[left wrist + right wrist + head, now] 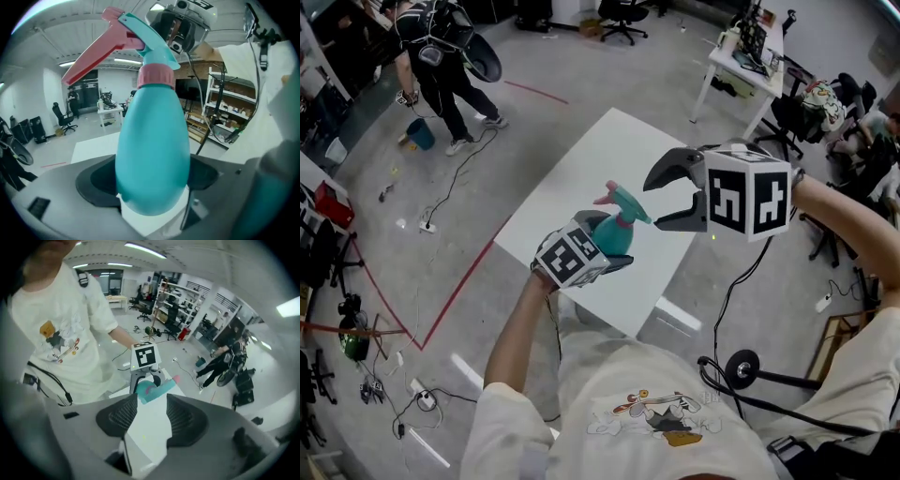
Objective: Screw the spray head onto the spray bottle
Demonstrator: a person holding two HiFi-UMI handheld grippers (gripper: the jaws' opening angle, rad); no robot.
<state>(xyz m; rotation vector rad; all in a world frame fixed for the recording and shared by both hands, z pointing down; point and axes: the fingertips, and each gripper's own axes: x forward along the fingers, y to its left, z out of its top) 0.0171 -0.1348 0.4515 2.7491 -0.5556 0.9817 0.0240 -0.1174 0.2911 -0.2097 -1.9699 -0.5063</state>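
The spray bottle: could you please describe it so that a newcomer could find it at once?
Over the white table, find the left gripper. The spray bottle is held in it: a teal egg-shaped body with pink collar and trigger, unlike the empty right gripper.

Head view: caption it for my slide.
Left gripper holds the teal spray bottle, spray head on; open right gripper beside it.
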